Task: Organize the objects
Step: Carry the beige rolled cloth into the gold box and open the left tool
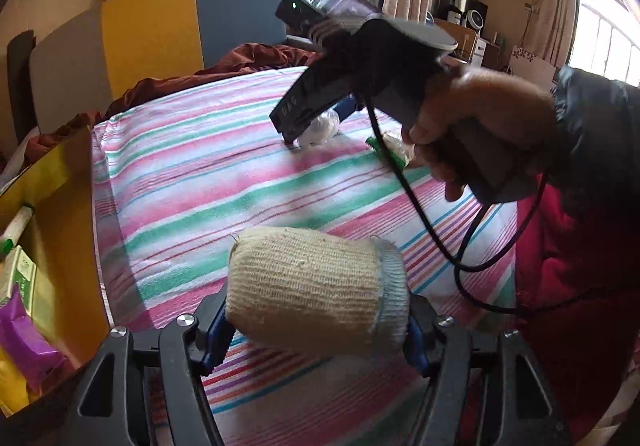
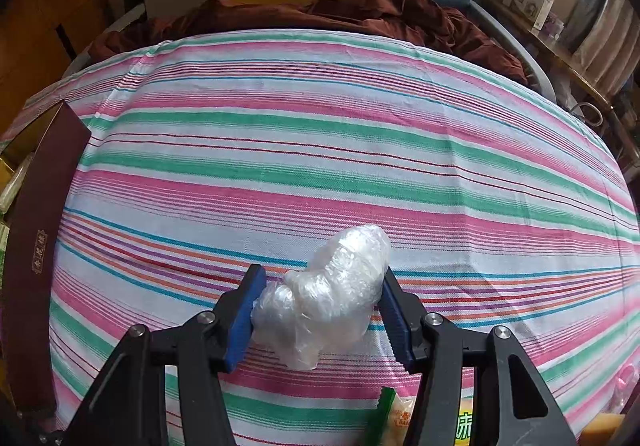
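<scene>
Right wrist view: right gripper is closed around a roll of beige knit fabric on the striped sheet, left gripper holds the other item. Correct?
Not quite. In the right wrist view the right gripper is around a clear plastic-wrapped bundle on the striped sheet, not beige knit fabric. The beige knit roll is the item between the fingers of the left gripper, as the left wrist view shows.

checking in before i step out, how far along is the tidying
Done: several packets, a purple one among them, already lie in the yellow box. In hand: the left gripper is clamped on a knit roll, and the right gripper brackets a plastic wad on the striped sheet. Left: both of those, plus a green snack pack.
</scene>
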The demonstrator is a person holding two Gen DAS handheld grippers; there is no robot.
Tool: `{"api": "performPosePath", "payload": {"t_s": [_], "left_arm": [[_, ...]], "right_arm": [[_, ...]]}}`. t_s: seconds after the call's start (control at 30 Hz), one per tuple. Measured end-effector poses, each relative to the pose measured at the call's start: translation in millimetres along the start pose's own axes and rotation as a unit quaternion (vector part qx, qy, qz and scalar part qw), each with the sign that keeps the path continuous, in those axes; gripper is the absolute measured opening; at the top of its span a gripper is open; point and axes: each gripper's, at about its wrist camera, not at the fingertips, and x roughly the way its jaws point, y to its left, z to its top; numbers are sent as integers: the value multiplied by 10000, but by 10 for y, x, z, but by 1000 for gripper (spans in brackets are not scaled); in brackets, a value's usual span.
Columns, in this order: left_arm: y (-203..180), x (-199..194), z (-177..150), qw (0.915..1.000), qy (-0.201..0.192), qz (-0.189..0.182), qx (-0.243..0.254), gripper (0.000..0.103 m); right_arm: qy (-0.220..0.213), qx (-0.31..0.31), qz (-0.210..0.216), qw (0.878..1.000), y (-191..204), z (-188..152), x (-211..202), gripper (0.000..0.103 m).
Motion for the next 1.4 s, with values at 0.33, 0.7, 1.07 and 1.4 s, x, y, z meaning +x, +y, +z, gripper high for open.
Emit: {"api": "performPosePath", "payload": {"t_s": [0.33, 0.7, 1.07, 1.4], "left_arm": [[105, -546, 268, 9980, -512, 248, -293, 69], [478, -763, 268, 9924, -609, 775, -734, 69], [991, -930, 139, 9861, -535, 943, -1261, 69], [2074, -1136, -137, 9538, -340, 880, -2852, 69]], "right_arm": [[-45, -77, -67, 9999, 13, -19, -19, 57], [-99, -168, -155, 9997, 26, -54, -54, 57], [-102, -176, -215, 9996, 60, -57, -62, 57], [-110, -221, -280, 9993, 51, -64, -75, 57]]}}
